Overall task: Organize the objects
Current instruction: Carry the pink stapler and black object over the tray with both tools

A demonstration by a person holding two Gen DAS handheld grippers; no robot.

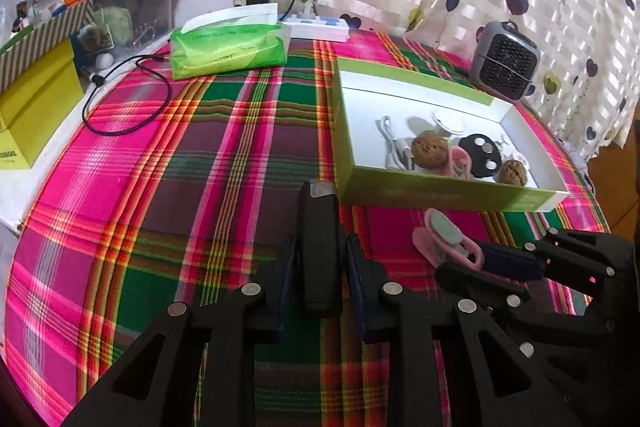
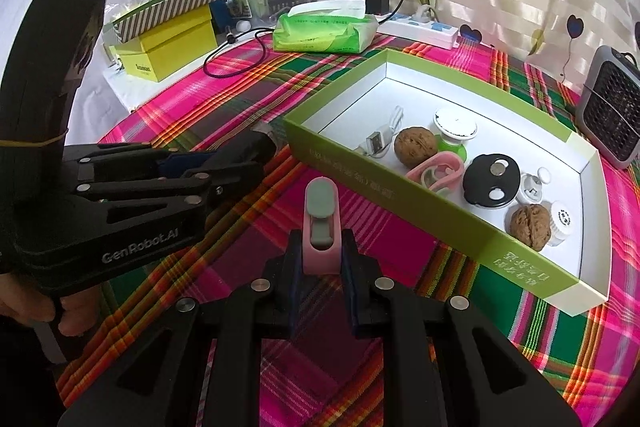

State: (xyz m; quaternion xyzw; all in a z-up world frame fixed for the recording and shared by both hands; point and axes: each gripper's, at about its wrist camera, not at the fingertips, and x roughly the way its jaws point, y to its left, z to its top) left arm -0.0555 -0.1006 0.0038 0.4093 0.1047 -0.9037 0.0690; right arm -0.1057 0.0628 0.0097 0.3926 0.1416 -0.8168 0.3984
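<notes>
grippers are hovering beside the green box (image 2: pixel 404 183): left gripper (image 1: pixel 319 269) is clamping a black stick (image 1: pixel 318 247), right gripper (image 2: pixel 320 263) is pinching a pink clip (image 2: pixel 321 227) above the plaid cloth (image 1: pixel 160 187).

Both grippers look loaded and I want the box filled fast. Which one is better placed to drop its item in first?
Probably the right gripper: shut on the pink clip, it points at the green box wall just ahead. The left gripper, shut on the black object, sits off the box's near-left corner.

Black gripper (image 2: pixel 256 151), white "GenRobot.AI" lettering.
</notes>
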